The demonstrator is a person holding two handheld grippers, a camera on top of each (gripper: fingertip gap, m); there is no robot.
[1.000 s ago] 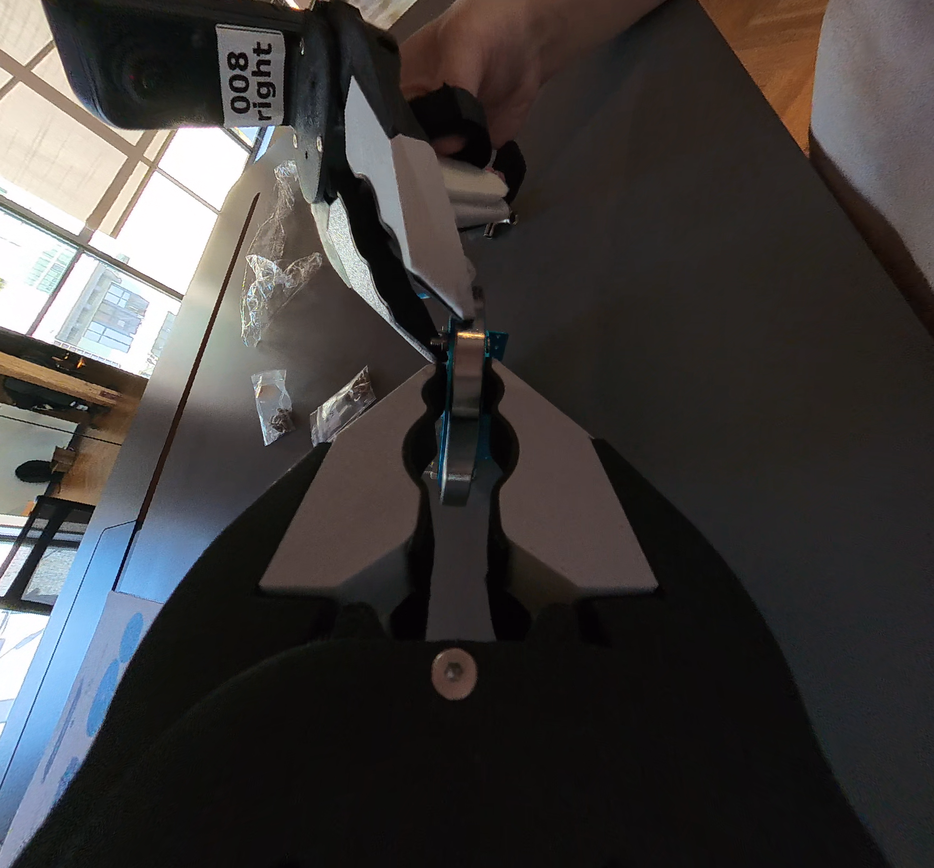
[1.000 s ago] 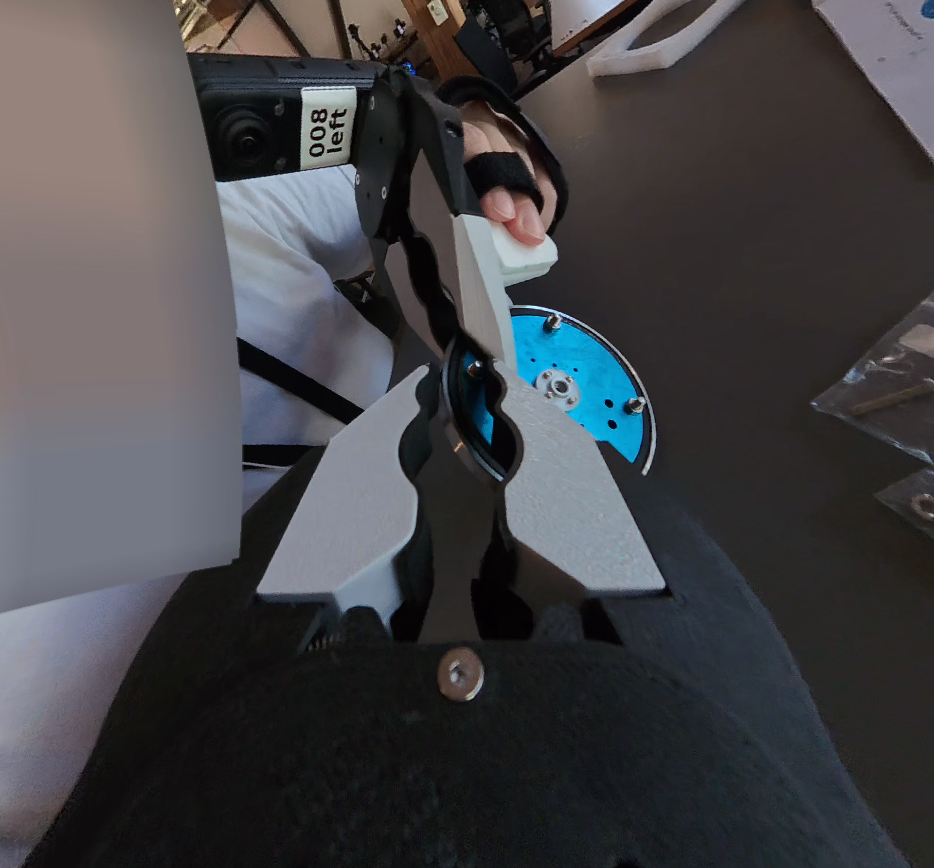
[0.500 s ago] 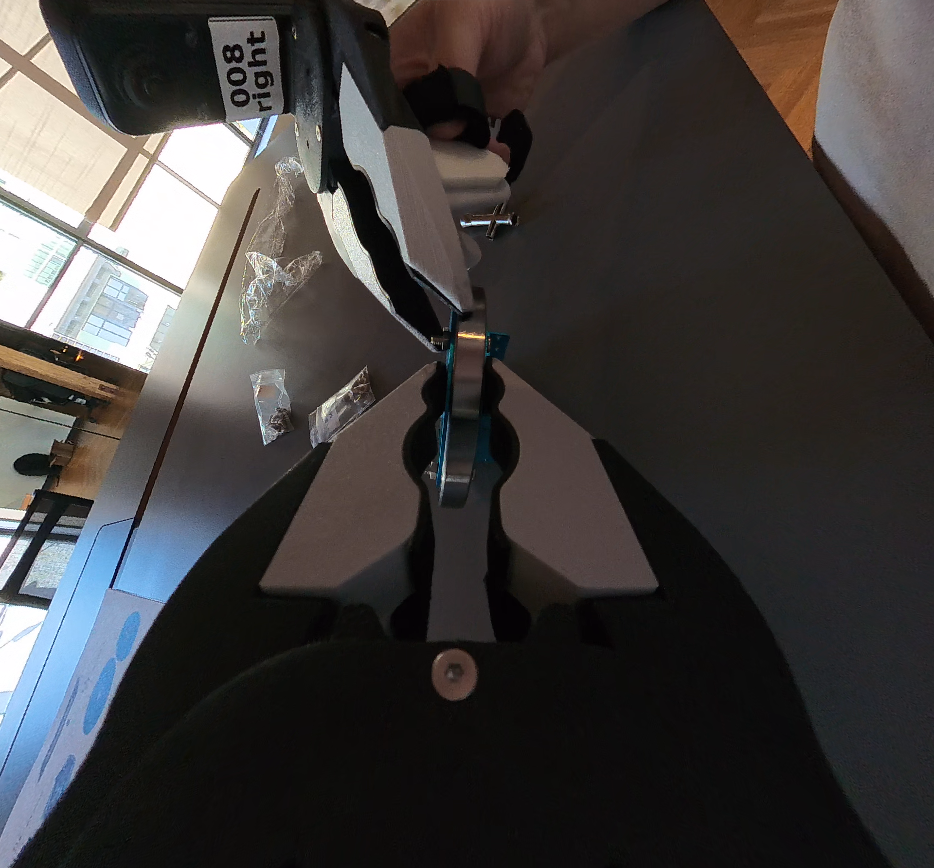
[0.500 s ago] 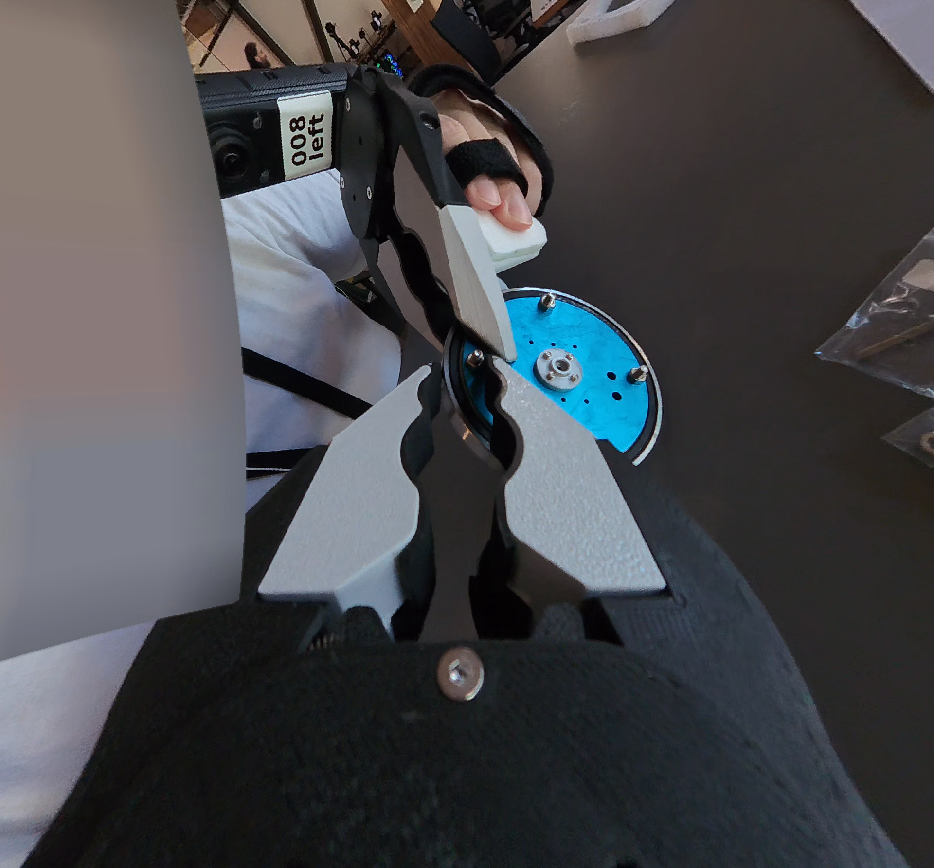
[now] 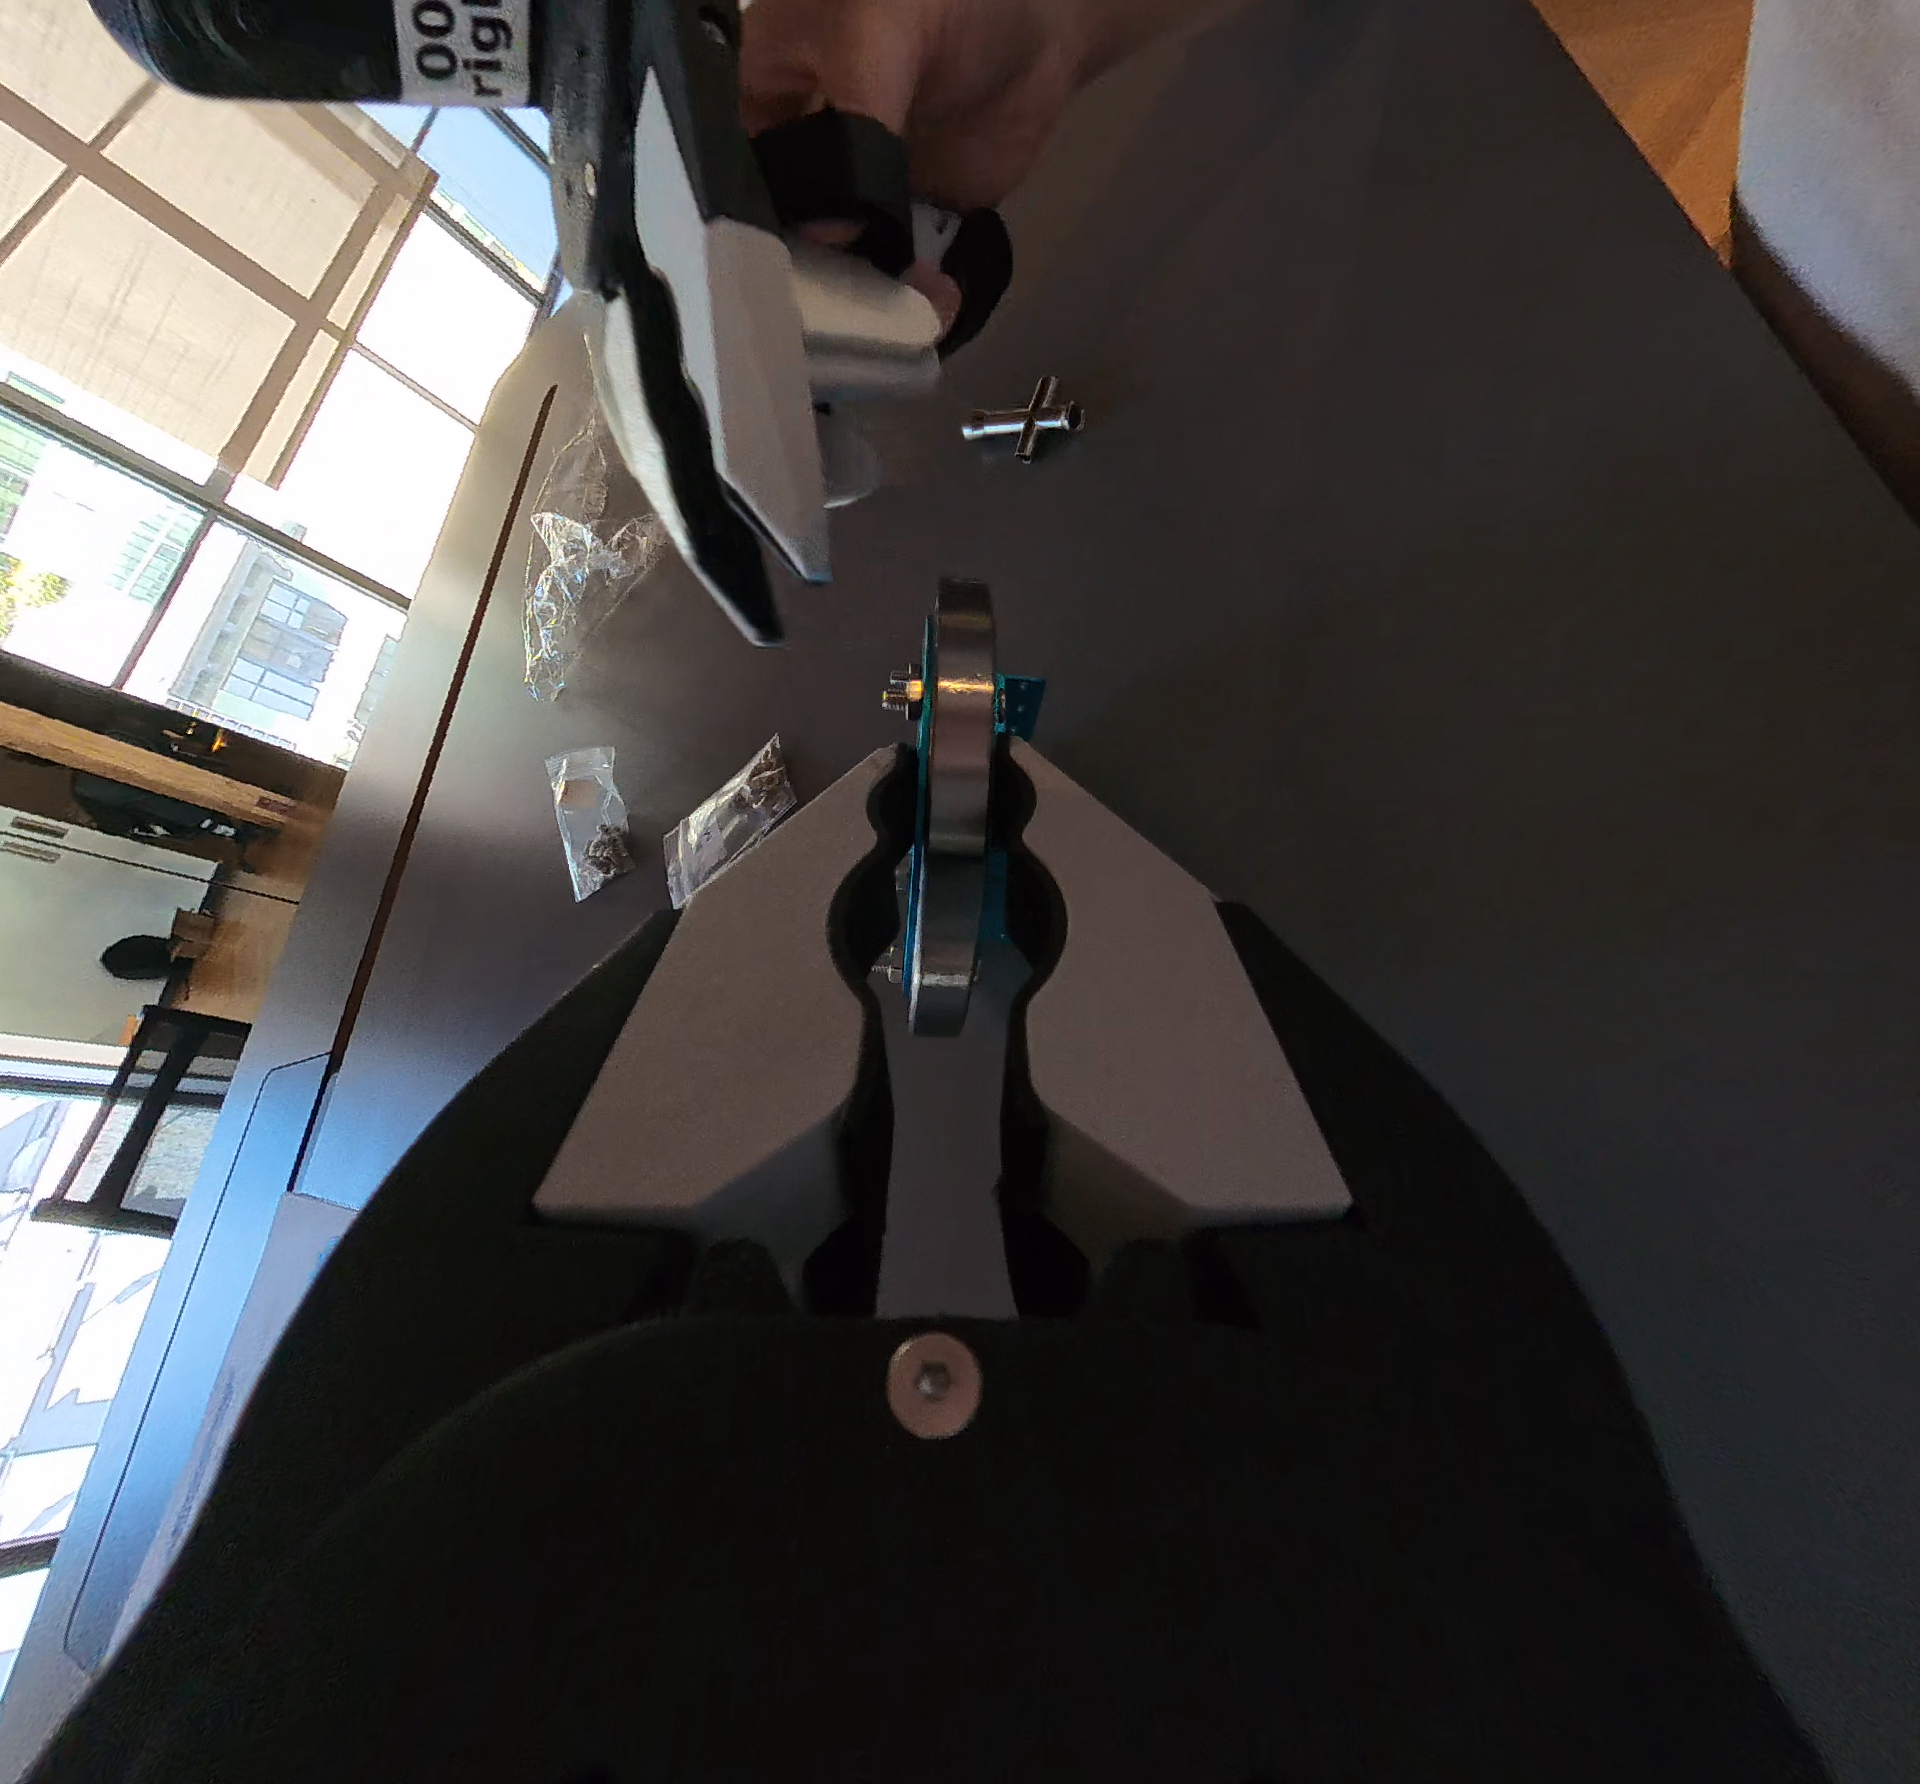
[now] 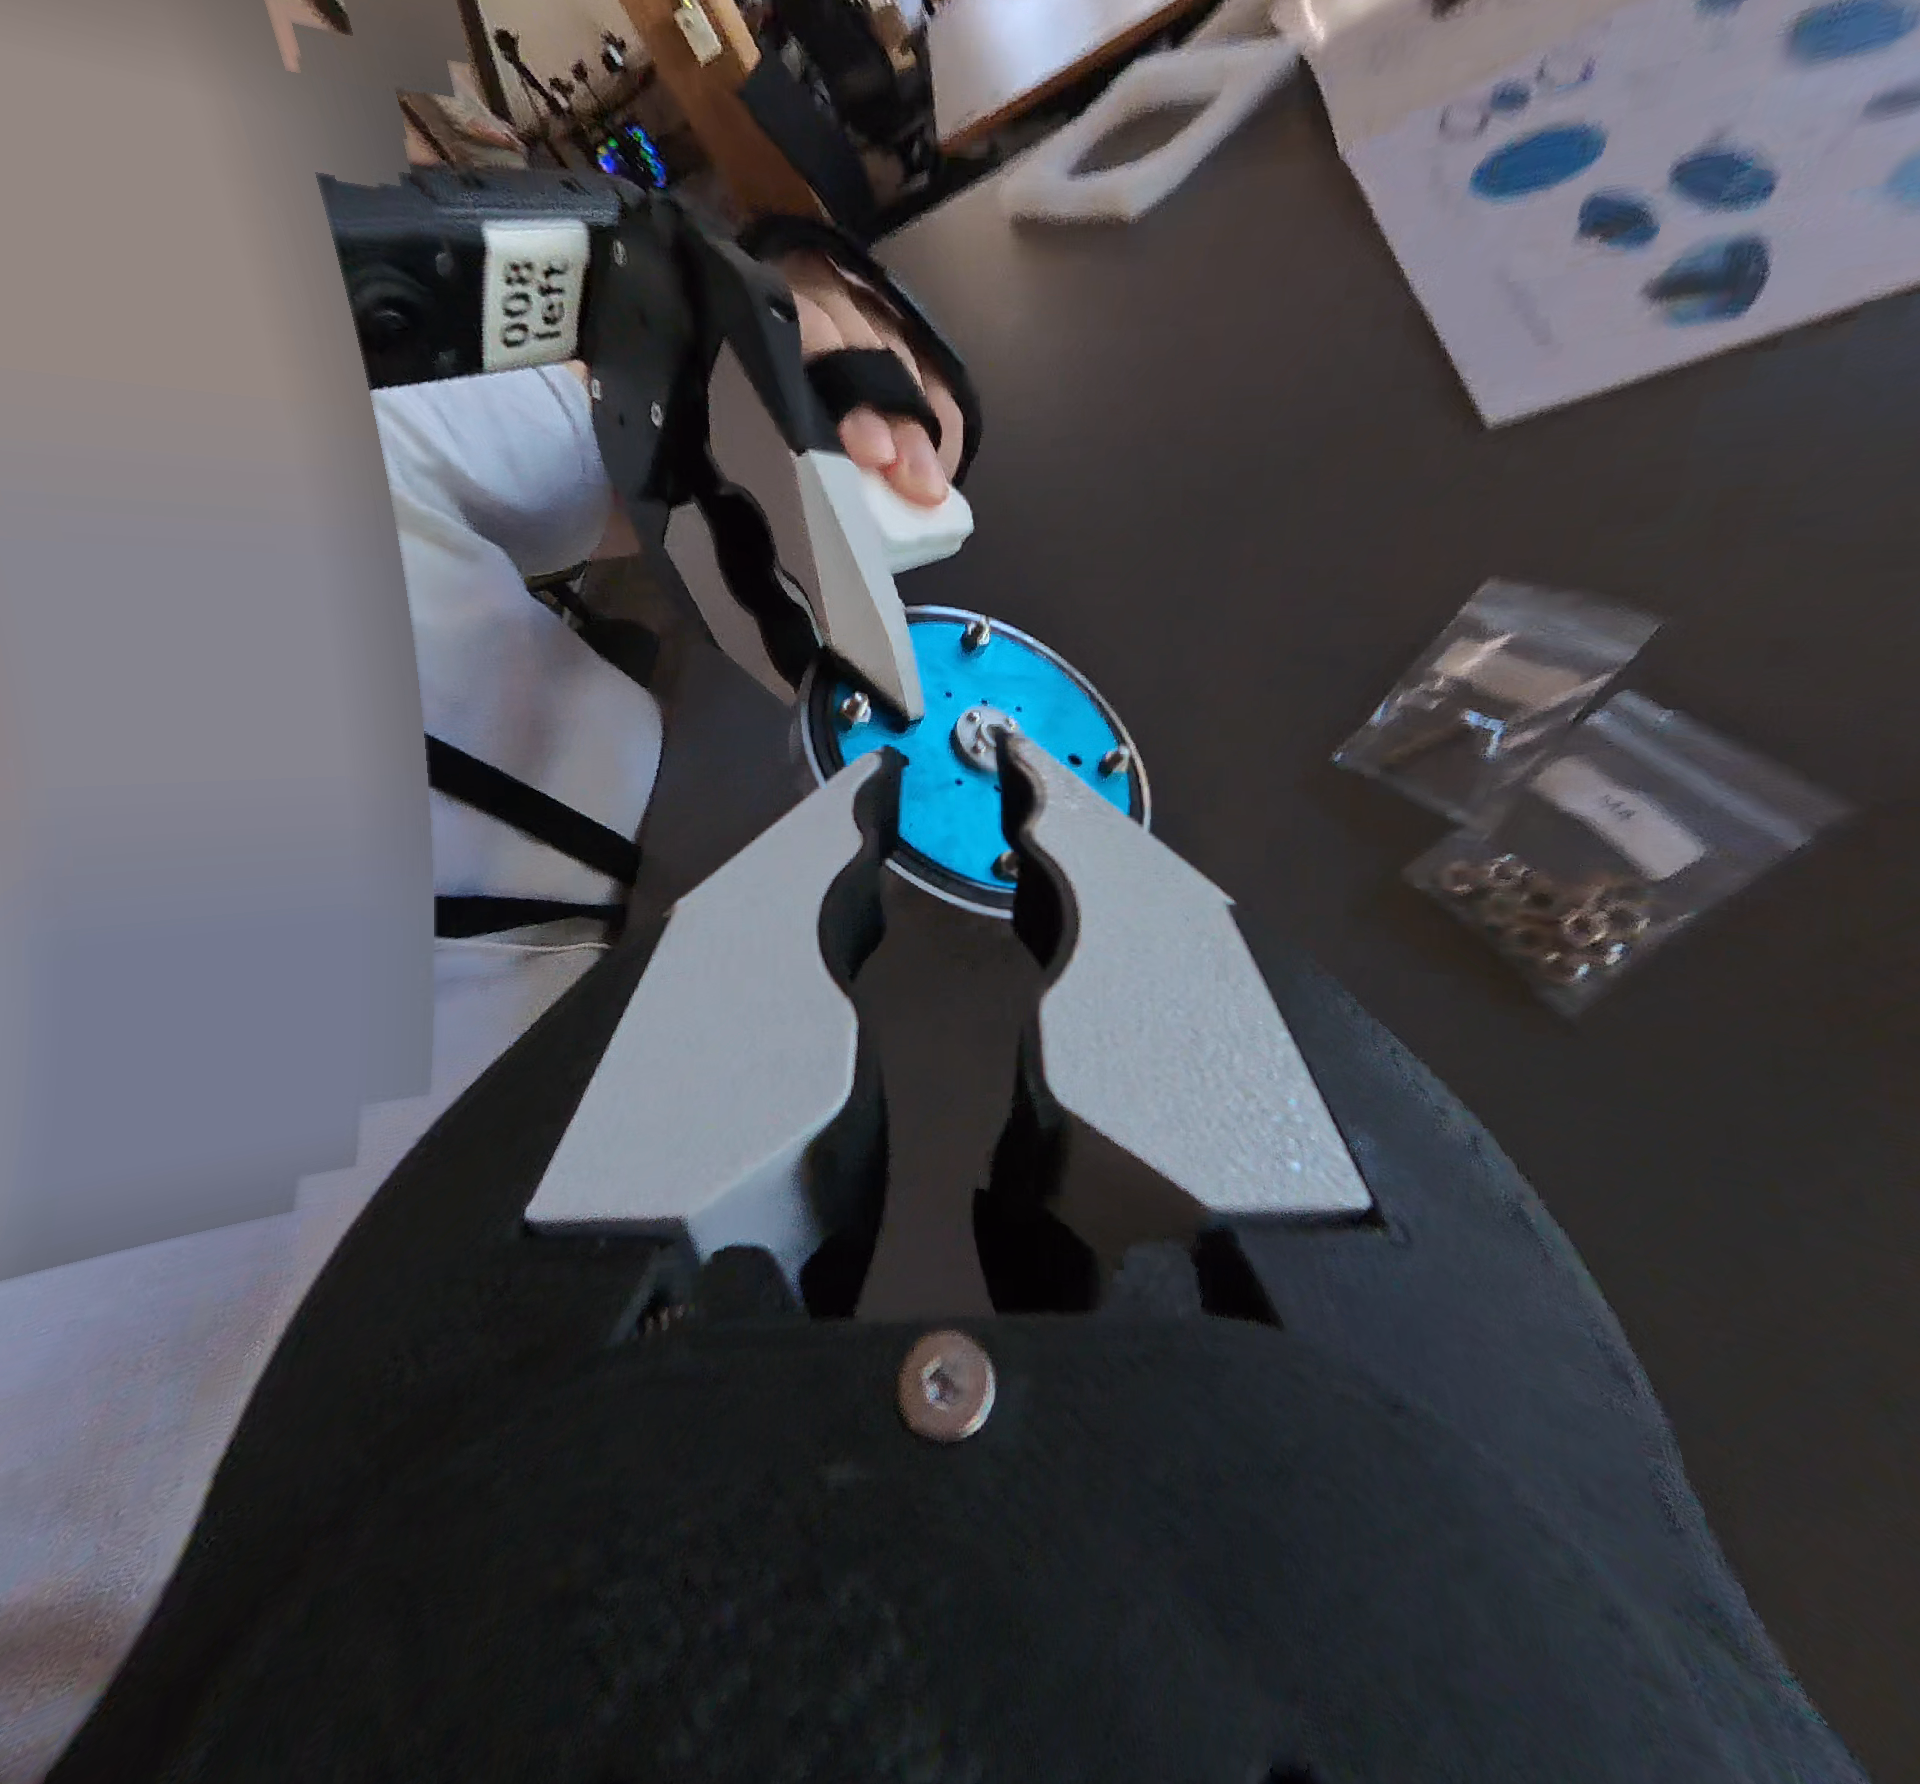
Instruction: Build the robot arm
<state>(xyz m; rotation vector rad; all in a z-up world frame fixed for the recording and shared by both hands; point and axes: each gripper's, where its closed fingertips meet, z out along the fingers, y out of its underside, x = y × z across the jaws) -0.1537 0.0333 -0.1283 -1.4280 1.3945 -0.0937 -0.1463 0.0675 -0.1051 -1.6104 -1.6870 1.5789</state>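
A round blue disc with a metal rim and small screws (image 5: 961, 654) stands edge-on between the fingers of my left gripper (image 5: 956, 752), which is shut on its rim and holds it above the dark table (image 5: 1403, 695). In the right wrist view the disc's blue face (image 6: 1044, 685) shows, with the left gripper's fingertip (image 6: 883, 674) on its upper left rim. My right gripper (image 6: 945, 752) is open and empty, its tips just in front of the disc's hub. It also shows in the left wrist view (image 5: 784, 591), a little apart from the disc.
A cross-shaped metal key (image 5: 1023, 425) lies on the table beyond the disc. Small plastic bags of hardware lie nearby (image 5: 592, 820) (image 6: 1590, 872) (image 6: 1496, 685). A white box with blue prints (image 6: 1621, 176) and a white foam frame (image 6: 1143, 134) sit farther back. The gap from one gripper's tips to the other's is roughly 5 cm.
My right gripper has let go of the disc's rim, opened and drawn back from it. My left gripper still holds the disc.
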